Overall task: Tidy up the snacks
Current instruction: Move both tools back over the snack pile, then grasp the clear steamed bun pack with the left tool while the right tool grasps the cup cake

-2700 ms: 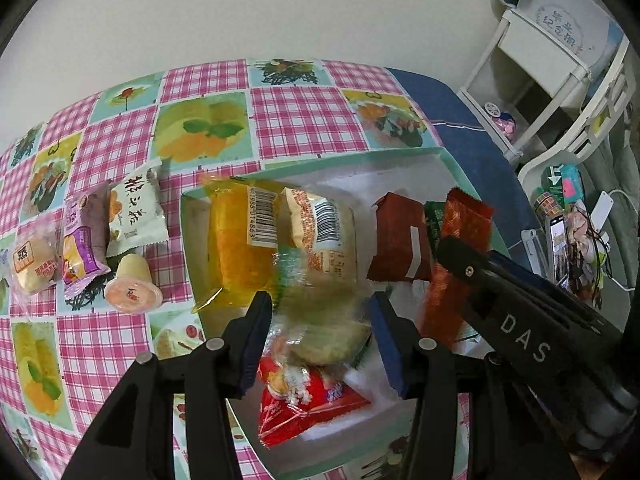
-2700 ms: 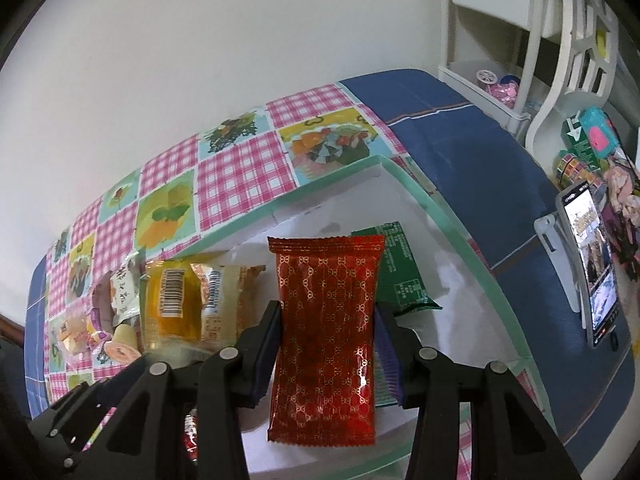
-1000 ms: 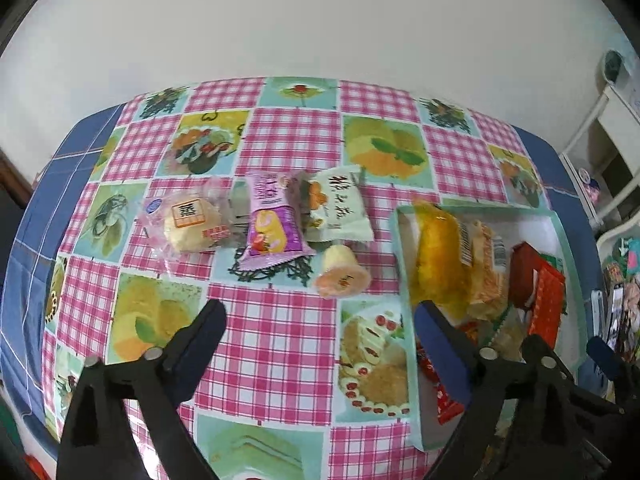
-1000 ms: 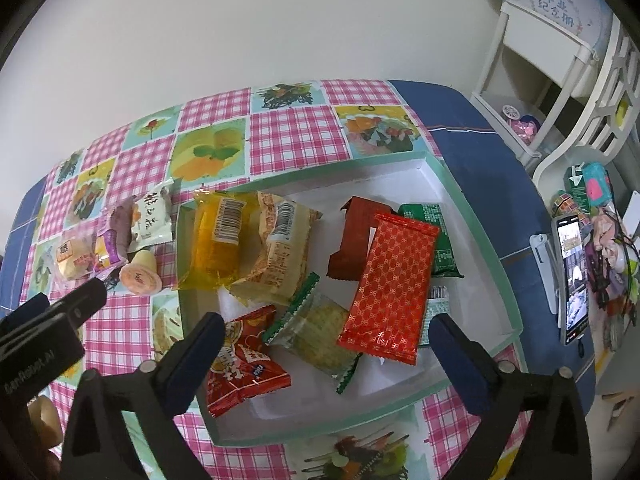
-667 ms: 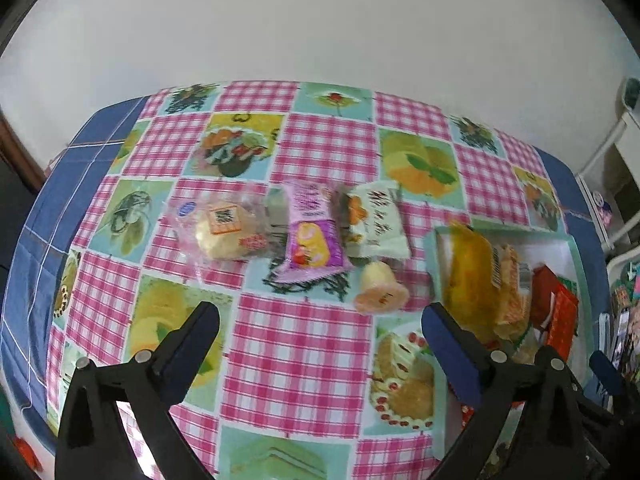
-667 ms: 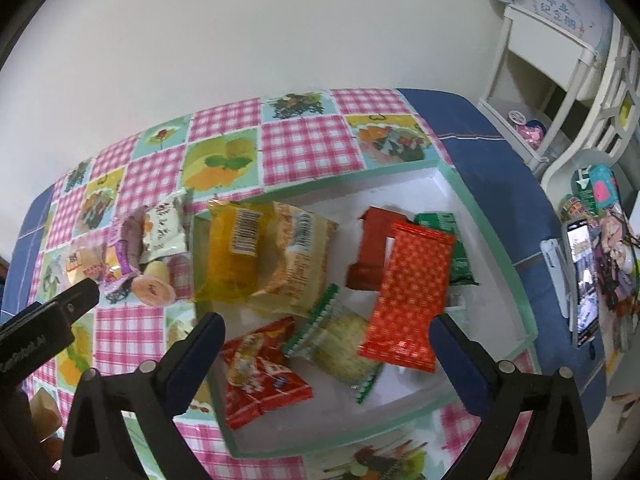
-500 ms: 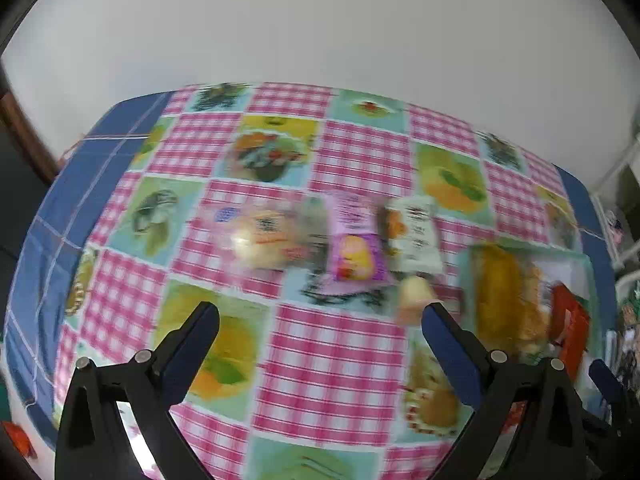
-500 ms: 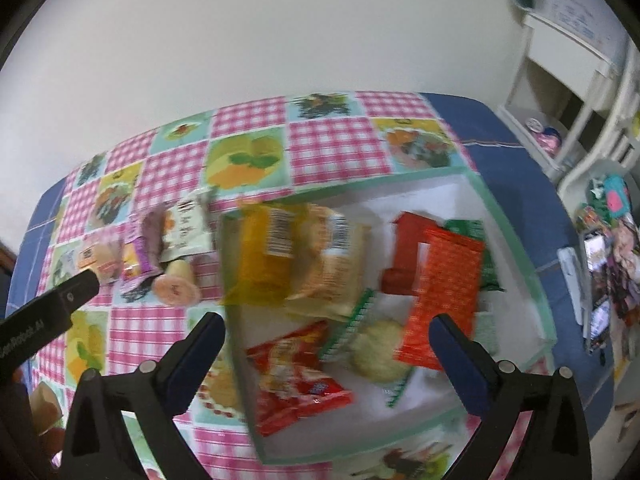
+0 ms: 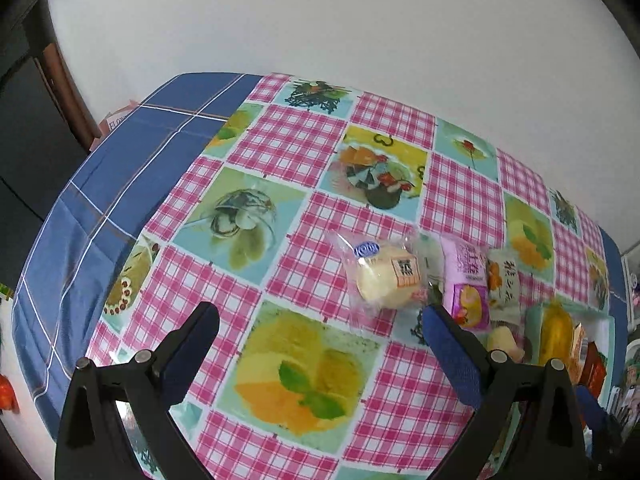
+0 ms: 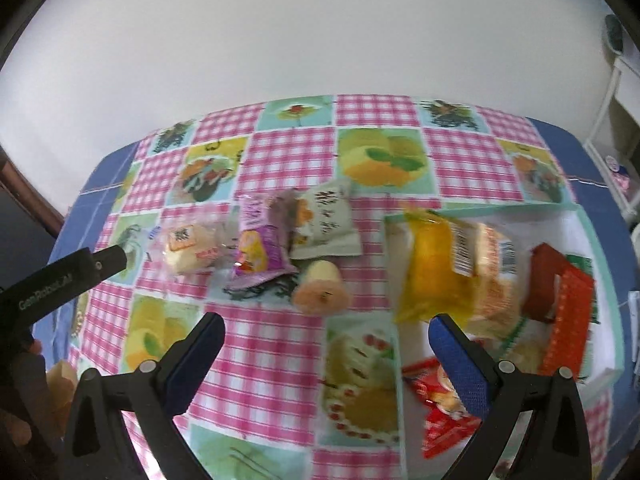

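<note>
Loose snacks lie in a row on the checked tablecloth: a clear-wrapped bun point(image 9: 386, 278) point(image 10: 192, 249), a purple packet point(image 9: 468, 284) point(image 10: 258, 248), a pale green packet point(image 9: 504, 280) point(image 10: 328, 222) and a peach jelly cup point(image 9: 505, 340) point(image 10: 320, 294). A white tray with a green rim point(image 10: 500, 210) point(image 9: 608, 322) holds several packets, among them a yellow one point(image 10: 434, 272) and a red one point(image 10: 568, 316). My left gripper point(image 9: 320, 322) is open and empty, above the cloth left of the bun. My right gripper point(image 10: 326, 330) is open and empty, just in front of the jelly cup.
The table's blue cloth edge point(image 9: 100, 184) drops off at the left beside a dark door. A white shelf unit point(image 10: 620, 92) stands at the far right. The left gripper's body point(image 10: 60, 276) shows at the left of the right wrist view.
Both grippers let go of their packets in the tray, opened wide and drew back. Both then swung left, from the tray toward the loose snacks.
</note>
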Tool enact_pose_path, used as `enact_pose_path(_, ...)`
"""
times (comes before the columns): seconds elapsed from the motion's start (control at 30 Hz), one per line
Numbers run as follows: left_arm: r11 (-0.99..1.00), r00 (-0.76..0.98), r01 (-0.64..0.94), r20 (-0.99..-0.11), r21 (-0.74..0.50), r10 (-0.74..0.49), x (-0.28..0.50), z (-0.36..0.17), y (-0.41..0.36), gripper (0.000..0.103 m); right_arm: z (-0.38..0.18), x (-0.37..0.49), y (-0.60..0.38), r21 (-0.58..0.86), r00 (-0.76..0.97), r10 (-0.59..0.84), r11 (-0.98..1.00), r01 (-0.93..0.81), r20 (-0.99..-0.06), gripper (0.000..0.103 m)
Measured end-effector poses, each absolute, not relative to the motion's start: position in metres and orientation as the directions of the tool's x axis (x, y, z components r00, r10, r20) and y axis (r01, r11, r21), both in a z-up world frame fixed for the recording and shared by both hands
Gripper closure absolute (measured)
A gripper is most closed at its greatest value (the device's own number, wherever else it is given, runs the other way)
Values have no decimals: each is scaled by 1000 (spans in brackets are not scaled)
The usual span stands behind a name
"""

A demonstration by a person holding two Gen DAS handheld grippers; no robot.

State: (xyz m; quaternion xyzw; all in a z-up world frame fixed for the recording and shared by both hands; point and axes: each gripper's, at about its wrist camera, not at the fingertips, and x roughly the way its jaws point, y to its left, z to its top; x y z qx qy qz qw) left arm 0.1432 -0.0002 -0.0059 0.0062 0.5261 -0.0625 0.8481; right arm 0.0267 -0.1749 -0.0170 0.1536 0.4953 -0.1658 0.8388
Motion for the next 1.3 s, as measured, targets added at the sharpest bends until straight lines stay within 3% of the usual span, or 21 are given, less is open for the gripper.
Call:
enact_pose_path(0.3, 985, 444, 153, -885, -80, -140, 168, -15, -15, 2, -43, 47, -188, 98, 432, -126, 882, 461, -893, 2)
enact_pose_path(0.37, 983, 434, 168, -889, -80, -146, 172, -22, -22, 2, -48, 52, -188, 96, 426, -123, 885, 456, -896, 12)
enact_pose_path(0.5, 977, 415, 193, -895, -89, -163, 181, -36, -40, 2, -59, 60, -188, 89, 410, -117, 888, 451, -905, 19)
enact_pose_path(0.57, 975, 406, 207, -900, -82, -162, 183, -42, -47, 2, -65, 63, -189, 89, 398, -110, 888, 451, -911, 28)
enact_pose_path(0.7, 973, 398, 221, -904, -68, -154, 189, -53, -56, 2, -75, 68, -190, 82, 381, -108, 890, 449, -918, 31)
enact_pose_path(0.77, 972, 388, 225, -909, -65, -151, 191, -59, -58, 2, -79, 69, -191, 75, 371, -110, 889, 452, -922, 39)
enact_pose_path(0.93, 973, 367, 219, -918, -73, -151, 194, -71, -57, 3, -86, 71, -192, 70, 357, -111, 885, 459, -927, 48)
enact_pose_path(1.1, 969, 351, 232, -921, -90, -169, 194, -79, -60, 10, -88, 70, -191, 75, 358, -107, 885, 460, -928, 53)
enact_pose_path(1.17, 967, 345, 236, -923, -92, -172, 194, -81, -61, 26, -88, 70, -192, 81, 359, -102, 883, 462, -928, 53)
enact_pose_path(1.3, 966, 345, 241, -922, -95, -177, 194, -82, -62, 35, -88, 70, -192, 82, 355, -102, 880, 467, -929, 54)
